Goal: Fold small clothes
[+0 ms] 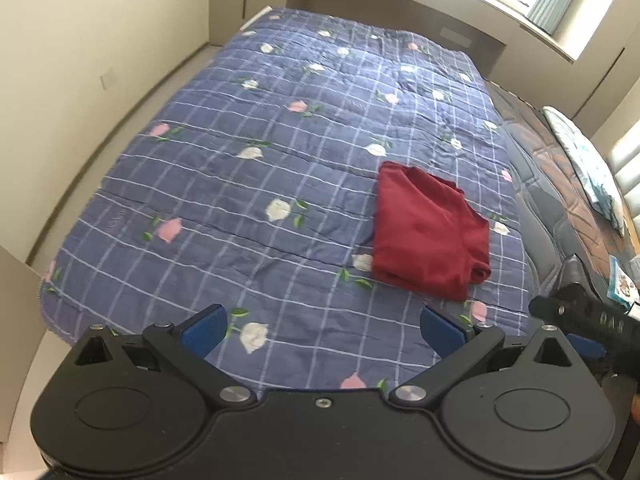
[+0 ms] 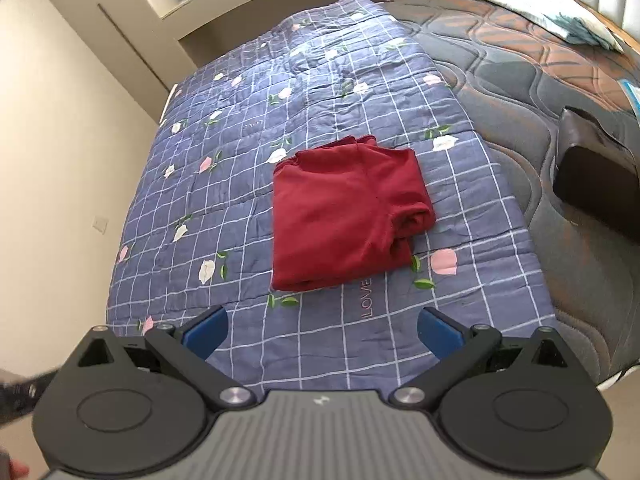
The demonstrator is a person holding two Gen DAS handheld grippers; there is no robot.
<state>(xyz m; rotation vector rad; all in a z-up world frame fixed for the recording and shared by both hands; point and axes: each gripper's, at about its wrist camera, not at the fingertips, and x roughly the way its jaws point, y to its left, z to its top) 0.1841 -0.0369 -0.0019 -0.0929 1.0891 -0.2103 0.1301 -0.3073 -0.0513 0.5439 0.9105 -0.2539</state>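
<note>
Hovering above the near edge of the bed, the left gripper (image 1: 322, 330) and right gripper (image 2: 322, 330) both spread their blue-padded jaws wide, holding nothing. Beyond them, well apart from either pair of fingers, a folded red garment (image 2: 344, 216) lies flat on a blue quilt (image 2: 224, 184). Its long axis runs away from the grippers, with bunched, rolled layers at its right edge. It sits ahead of the right gripper, ahead and to the right of the left. The quilt is soft, checked with white lines and scattered flowers. Farther right, a dark stitched mattress (image 2: 520, 92) lies bare, carrying a pale patterned pillow (image 2: 548, 12).
</note>
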